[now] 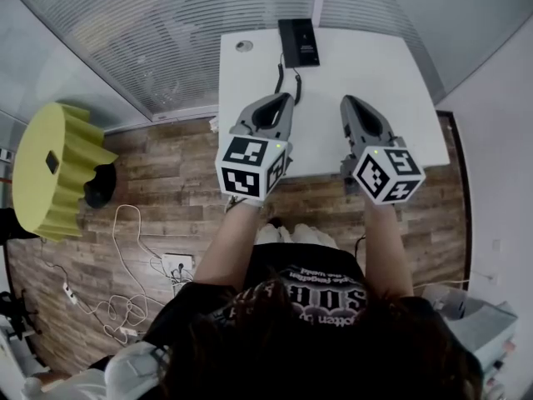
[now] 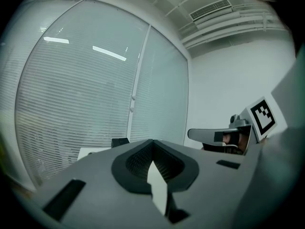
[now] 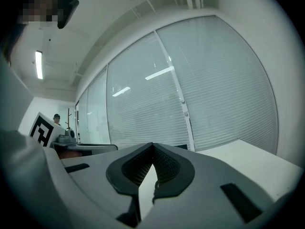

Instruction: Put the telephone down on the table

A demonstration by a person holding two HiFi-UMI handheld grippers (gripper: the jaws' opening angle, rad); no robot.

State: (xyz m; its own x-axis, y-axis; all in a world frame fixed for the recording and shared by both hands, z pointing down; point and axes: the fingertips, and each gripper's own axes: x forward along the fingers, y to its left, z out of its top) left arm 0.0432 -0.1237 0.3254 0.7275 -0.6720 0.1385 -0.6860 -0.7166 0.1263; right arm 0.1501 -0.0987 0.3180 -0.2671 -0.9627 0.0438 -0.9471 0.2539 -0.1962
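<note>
The black telephone (image 1: 298, 42) lies at the far edge of the white table (image 1: 400, 82), and its coiled cord (image 1: 289, 80) trails toward me. Both grippers hover over the table's near half, pointing at the far edge. My left gripper (image 1: 285, 98) is shut with nothing in it, its tip just beside the cord's near end. My right gripper (image 1: 347, 101) is also shut and holds nothing, a little to the right of the phone's line. In the left gripper view the telephone (image 2: 120, 141) shows as a dark block beyond the shut jaws, with the right gripper (image 2: 209, 135) alongside.
A window wall with blinds (image 1: 166, 32) runs behind the table. A yellow-green wavy round object (image 1: 50, 169) stands on the wooden floor at left, with cables and a power strip (image 1: 175, 265) nearby. A small round grommet (image 1: 243, 46) sits at the table's far left corner.
</note>
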